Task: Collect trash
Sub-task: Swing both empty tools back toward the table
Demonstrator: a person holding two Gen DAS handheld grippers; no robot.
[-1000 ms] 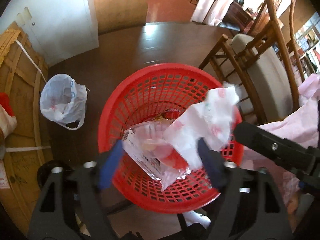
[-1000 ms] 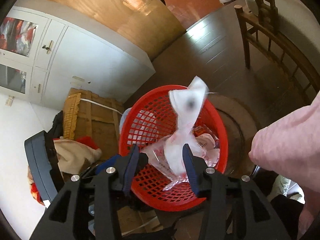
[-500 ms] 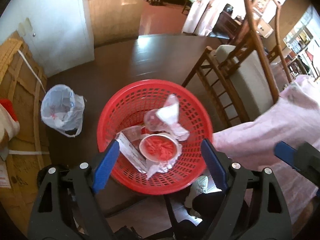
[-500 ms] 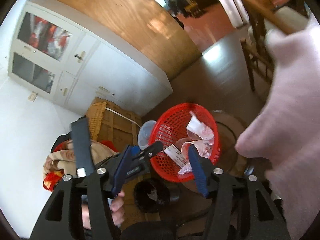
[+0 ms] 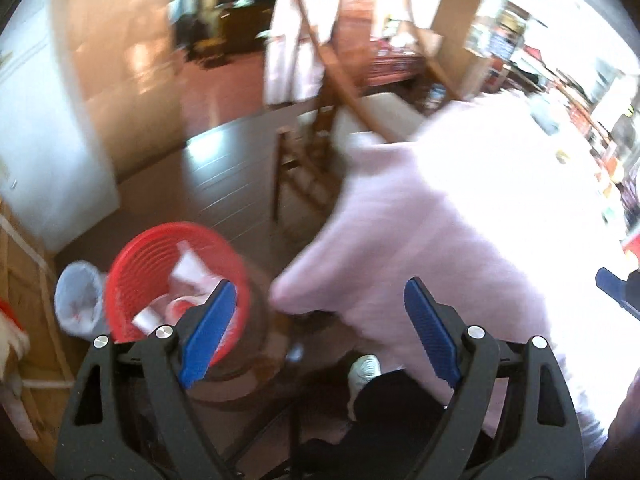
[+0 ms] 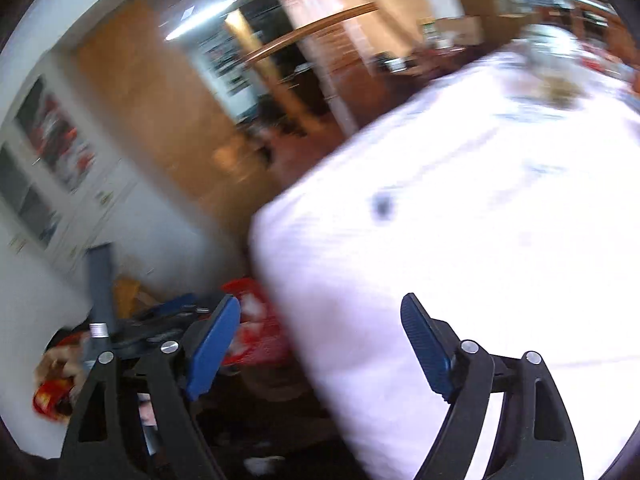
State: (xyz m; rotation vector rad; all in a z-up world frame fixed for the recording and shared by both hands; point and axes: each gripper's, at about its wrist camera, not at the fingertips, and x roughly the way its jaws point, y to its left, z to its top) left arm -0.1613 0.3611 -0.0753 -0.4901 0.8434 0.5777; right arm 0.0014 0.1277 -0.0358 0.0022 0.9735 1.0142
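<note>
A red mesh basket (image 5: 132, 256) stands low on the floor at the left, with white and clear wrappers (image 5: 188, 280) lying inside it. My left gripper (image 5: 316, 328) hangs well above and to the right of it, wide open, with nothing between the blue pads (image 5: 208, 328). In the right wrist view only a blurred piece of the red basket (image 6: 256, 332) shows beside the table's corner. My right gripper (image 6: 320, 344) is over the pale tablecloth (image 6: 460, 240), its jaws opening wide with nothing between them.
A table under a pale pink cloth (image 5: 460, 220) fills the right side. A wooden chair (image 5: 320, 128) stands behind the basket. A white plastic bag (image 5: 76, 300) and cardboard (image 5: 24, 280) lie at the left. Both views are motion-blurred.
Both grippers rose and swung right, away from the basket toward the table. The white wrapper left the right gripper and lies in the basket. The right gripper's jaws spread wide.
</note>
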